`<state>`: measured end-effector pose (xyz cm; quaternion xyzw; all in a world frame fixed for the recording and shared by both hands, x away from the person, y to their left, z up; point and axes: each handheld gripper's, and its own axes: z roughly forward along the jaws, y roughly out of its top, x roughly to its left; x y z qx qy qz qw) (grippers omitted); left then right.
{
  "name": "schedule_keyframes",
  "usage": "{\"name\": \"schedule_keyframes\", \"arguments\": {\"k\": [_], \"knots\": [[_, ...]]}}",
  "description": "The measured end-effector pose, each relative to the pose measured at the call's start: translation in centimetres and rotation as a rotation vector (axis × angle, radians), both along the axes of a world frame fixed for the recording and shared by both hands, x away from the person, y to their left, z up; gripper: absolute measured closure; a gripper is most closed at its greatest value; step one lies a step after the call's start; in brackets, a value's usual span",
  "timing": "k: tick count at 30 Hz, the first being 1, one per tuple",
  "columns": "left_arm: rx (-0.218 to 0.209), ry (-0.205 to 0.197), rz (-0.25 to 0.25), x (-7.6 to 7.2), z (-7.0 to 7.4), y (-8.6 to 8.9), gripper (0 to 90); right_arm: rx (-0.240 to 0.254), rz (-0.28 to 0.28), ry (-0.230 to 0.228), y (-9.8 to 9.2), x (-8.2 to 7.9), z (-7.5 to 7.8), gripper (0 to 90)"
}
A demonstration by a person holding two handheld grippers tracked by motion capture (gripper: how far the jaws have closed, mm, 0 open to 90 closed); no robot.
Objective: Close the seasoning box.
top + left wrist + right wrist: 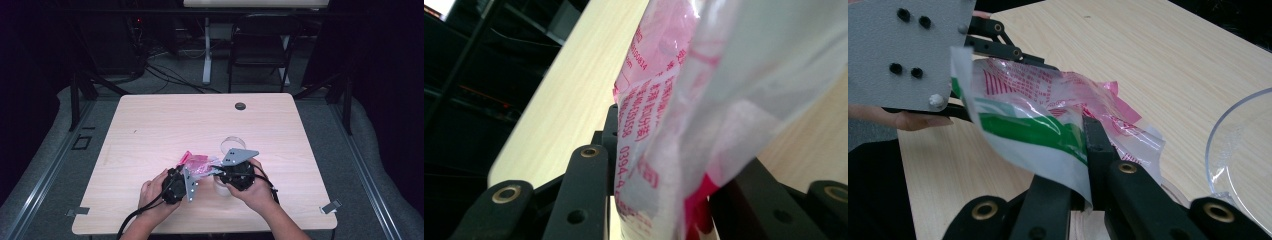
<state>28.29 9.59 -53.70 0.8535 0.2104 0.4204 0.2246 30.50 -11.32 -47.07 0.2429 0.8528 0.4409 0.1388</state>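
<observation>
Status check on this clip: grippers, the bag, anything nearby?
Left gripper and right gripper both shut on plastic bag. Bag held between them, above table. Clear container beside.

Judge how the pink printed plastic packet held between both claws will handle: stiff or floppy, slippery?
Probably floppy: the packet creases and sags between the left claw and right claw. Likely light, since thin translucent film shows in the left gripper view. Its glossy surface may slip, though both claws look closed on it.
</observation>
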Motion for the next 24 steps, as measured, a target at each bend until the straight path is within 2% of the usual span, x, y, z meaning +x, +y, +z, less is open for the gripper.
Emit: {"name": "schedule_keyframes", "arguments": {"k": [7, 16, 24], "knots": [[-0.057, 0.047, 0.006, 0.0, -0.6, 0.3, 70.6, -0.005, 0.002, -0.001, 0.2, 0.0, -0.2, 90.0], [-0.105, 0.092, 0.010, 0.1, -1.1, 0.6, 70.9, -0.009, 0.011, -0.002, 0.3, -0.1, -0.2, 89.8], [-0.162, 0.166, 0.012, 0.6, -1.7, 1.2, 72.8, 0.010, 0.021, 0.004, 0.1, 0.0, -0.1, 85.8]]}}
